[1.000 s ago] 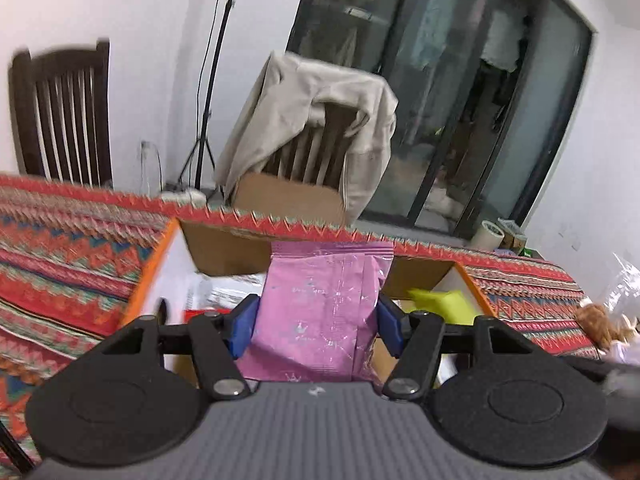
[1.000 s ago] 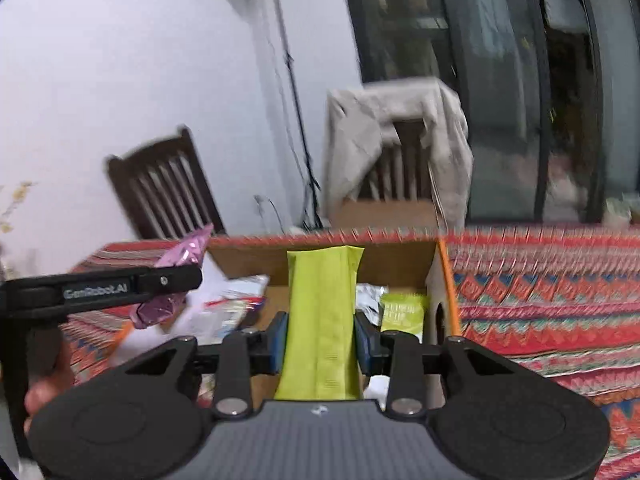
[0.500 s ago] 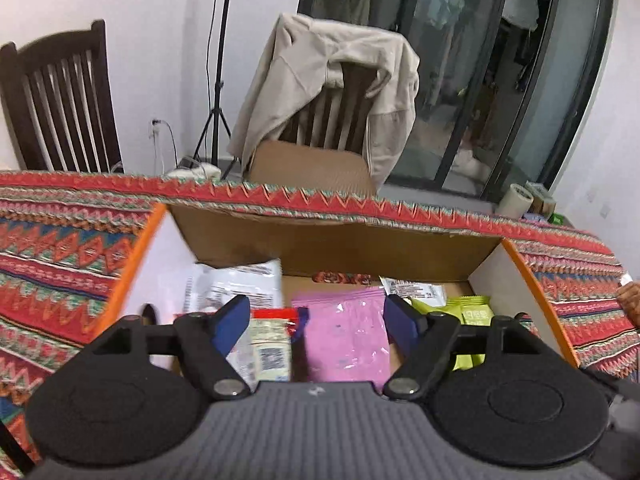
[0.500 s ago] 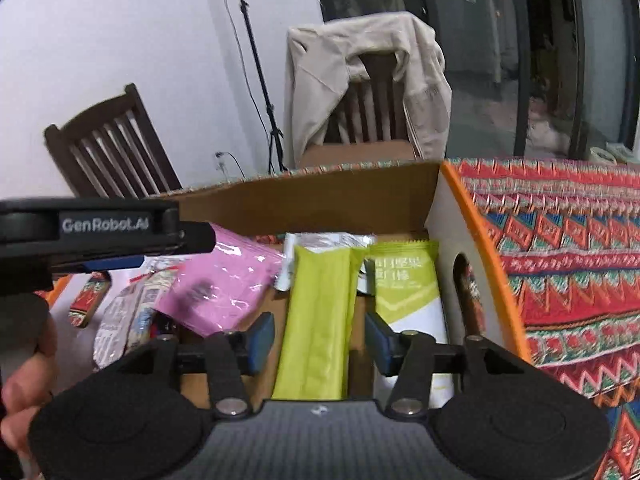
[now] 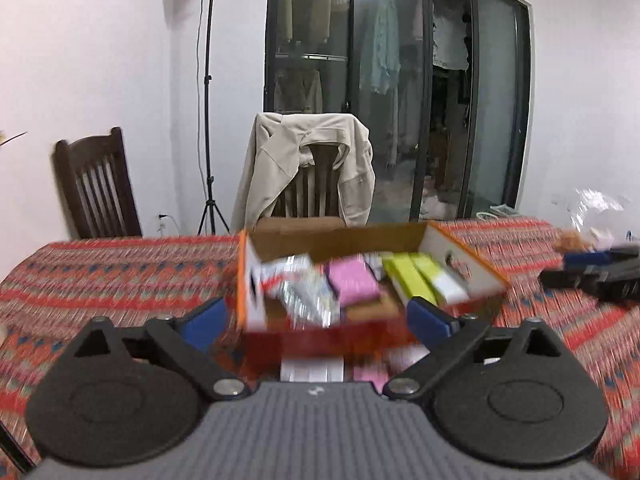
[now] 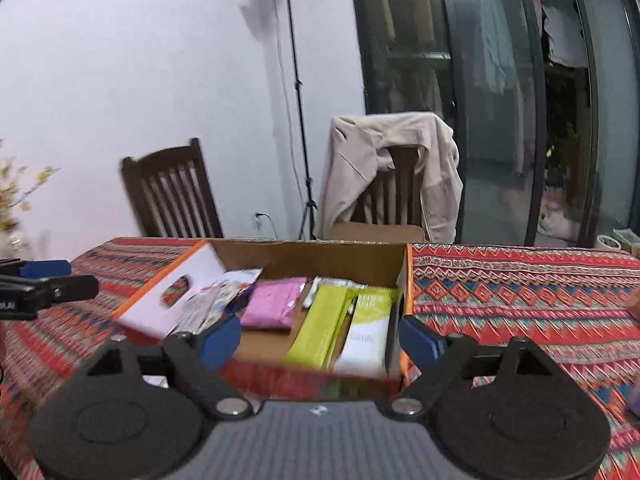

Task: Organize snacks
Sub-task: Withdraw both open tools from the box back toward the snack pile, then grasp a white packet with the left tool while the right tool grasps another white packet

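Inside the cardboard box [image 6: 304,258] on the bench [image 6: 520,292] we see the snacks lying flat, side by side. Our green bar packet [image 6: 320,326] is long and narrow, and its long axis runs from the near edge of the box toward the far wall, leaning slightly rightward at the far end in the right wrist view. Just right of it, touching or overlapping its edge, lies a green-and-white packet [image 6: 370,330] with the same near-to-far axis, close to the orange-edged right wall of the box. Left of the green bar we find the pink packet [image 6: 272,306], a shorter rectangle, also with its longer side running near to far. Further left sit silvery and white wrappers [image 6: 216,300], too blurred for us to sort out.

Our right claw [image 6: 320,338] is opening, its blue pads spread either side of the box's near end and pressing on nothing; the green packets lie beyond them in the box. Our left claw [image 5: 318,320] is likewise opening and empty, its pads wide apart in front of the box, which looks smeared in that view. From the left wrist we see the right claw off to the right above the bench, and from the right wrist the left one at the far left edge.

A red patterned cloth covers the bench. Behind it stand a dark wooden chair [image 6: 172,192], a chair draped with a beige jacket [image 6: 392,168], and a light stand [image 6: 296,100].
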Demonstrator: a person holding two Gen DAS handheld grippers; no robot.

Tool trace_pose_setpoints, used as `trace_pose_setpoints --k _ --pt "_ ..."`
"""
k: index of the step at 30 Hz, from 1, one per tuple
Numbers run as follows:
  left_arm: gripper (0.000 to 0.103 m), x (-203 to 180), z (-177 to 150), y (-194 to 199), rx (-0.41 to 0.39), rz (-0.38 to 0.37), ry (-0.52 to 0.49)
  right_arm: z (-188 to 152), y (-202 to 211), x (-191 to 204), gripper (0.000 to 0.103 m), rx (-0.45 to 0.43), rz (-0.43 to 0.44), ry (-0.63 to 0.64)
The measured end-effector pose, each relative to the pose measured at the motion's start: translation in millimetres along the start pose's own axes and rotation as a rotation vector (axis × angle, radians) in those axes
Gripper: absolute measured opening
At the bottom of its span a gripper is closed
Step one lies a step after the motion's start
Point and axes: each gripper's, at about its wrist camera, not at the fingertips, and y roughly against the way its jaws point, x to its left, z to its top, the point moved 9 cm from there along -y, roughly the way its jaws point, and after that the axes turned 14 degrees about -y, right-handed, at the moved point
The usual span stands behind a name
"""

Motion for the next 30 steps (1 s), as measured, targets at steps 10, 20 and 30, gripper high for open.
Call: trace_pose_setpoints --k 10,20,30 --pt "0.100 -24.3 -107.1 87.8 0.118 0.127 0.046 -106.3 103.3 12.1 0.095 0.025 -0.046 0.093" --pt "0.100 -29.0 -137.5 115.2 0.169 0.123 0.058 -185.7 164.8 11.4 0.095 0.164 -0.084 0.107" --pt "0.099 -29.8 -124.4 87.6 0.134 0.105 0.009 -188.7 175.5 -22.8 0.095 0.177 -0.121 -0.017"
